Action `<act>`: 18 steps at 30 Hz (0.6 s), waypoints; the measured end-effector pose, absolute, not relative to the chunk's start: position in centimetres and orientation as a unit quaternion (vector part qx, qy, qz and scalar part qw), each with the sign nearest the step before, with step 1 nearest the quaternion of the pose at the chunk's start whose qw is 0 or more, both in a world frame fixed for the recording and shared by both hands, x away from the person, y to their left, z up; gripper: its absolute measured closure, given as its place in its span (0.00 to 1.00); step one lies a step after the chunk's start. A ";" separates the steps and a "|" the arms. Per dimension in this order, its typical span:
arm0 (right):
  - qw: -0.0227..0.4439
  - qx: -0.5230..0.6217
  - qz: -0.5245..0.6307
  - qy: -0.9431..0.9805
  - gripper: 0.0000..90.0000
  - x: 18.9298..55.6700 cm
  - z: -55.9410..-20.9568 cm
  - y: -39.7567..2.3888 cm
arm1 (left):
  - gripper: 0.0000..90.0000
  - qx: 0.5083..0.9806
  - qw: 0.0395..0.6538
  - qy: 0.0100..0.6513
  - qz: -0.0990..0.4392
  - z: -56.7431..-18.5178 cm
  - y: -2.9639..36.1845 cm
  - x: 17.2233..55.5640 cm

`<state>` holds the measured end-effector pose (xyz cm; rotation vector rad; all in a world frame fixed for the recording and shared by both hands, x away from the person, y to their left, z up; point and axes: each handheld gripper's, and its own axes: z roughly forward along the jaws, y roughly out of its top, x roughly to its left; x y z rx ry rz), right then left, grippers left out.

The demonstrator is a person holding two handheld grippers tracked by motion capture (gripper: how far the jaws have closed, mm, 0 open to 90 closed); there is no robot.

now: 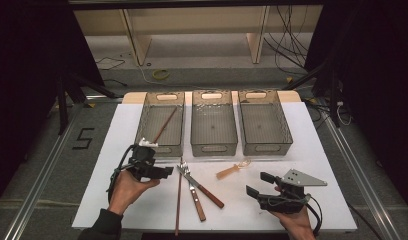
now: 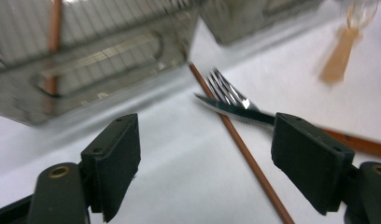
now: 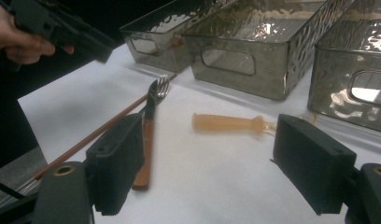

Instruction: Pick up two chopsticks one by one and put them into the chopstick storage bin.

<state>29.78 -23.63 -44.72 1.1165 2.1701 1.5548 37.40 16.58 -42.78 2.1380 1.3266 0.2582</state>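
The left claw hangs just over the white table, its two black jaws wide apart with nothing between them. It points at a long thin brown stick lying on the table just past its tips. Touching that stick lie a silver fork with a brown handle and a silver knife with a brown handle, crossed over each other. A see-through spoon with an orange handle lies near them. Behind stand three clear plastic bins; another brown stick leans in the left one. The right claw rests well apart, jaws wide and empty.
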 end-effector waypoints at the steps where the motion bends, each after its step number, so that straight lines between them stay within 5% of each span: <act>1: 0.124 0.383 0.533 0.744 0.28 29.8 -44.7 -23.6 | 0.26 0.808 0.298 0.499 0.096 -43.1 16.4 37.3; 18: 0.126 0.381 0.534 0.744 0.28 29.7 -44.6 -23.6 | 0.32 0.844 0.240 0.475 0.061 -45.9 13.6 35.3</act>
